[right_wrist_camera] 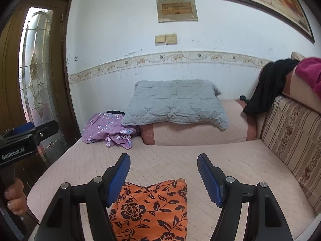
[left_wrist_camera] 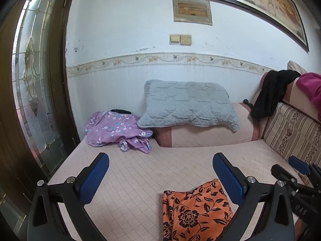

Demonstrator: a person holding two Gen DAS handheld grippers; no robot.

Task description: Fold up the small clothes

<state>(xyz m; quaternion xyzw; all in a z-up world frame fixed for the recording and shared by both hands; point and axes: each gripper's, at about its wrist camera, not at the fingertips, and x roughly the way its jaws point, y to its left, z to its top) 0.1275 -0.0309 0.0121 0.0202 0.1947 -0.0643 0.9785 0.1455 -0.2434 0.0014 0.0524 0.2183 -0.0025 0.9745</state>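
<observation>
Hovering both grippers over the orange floral garment (right_wrist_camera: 152, 210), we keep the left gripper (left_wrist_camera: 160, 176) and right gripper (right_wrist_camera: 163, 177) wide and empty. It lies folded on the bed (right_wrist_camera: 180, 160); the purple floral garment (right_wrist_camera: 108, 129), crumpled beyond it, probably comes next.

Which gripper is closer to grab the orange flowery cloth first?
Probably the right gripper: the orange flowery cloth lies straight between its open fingers. From the left gripper, also open, it sits off to the right.
</observation>
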